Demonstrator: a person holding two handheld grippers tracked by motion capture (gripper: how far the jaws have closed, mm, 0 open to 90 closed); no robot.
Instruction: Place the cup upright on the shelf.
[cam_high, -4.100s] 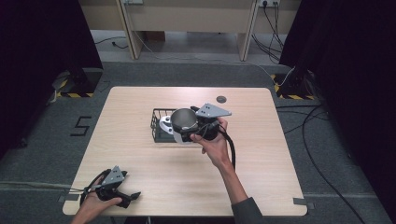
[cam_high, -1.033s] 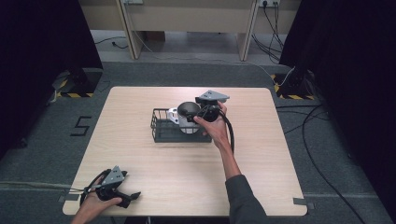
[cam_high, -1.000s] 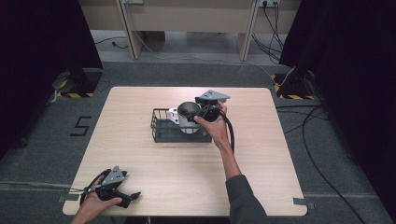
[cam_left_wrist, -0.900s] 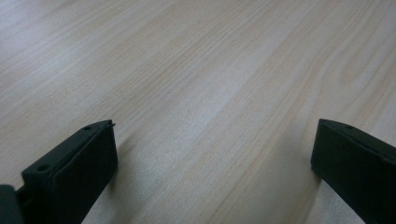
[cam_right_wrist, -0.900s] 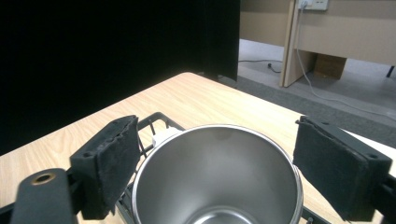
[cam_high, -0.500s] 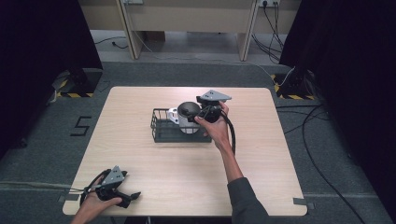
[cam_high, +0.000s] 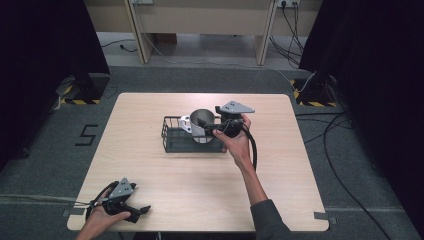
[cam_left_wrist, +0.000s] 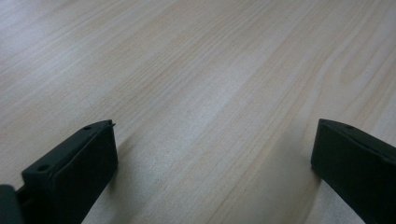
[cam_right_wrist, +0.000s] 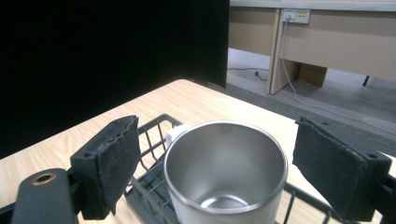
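- Left tongs (cam_high: 131, 210): rested at the surface's (cam_high: 150, 170) near left corner, jaws spread wide over bare wood, gripping nothing.
- Steel mug (cam_right_wrist: 226, 172): stood upright in the right end of the black wire basket (cam_high: 172, 140), near the surface's middle, toward its far edge.
- Right tongs (cam_right_wrist: 224, 172): jaws spread, one either side of the mug, apart from its walls.

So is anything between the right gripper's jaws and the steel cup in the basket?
Nothing visible. The right gripper has its jaws spread either side of the steel cup, which stands upright in the wire basket, with clear gaps on both sides.
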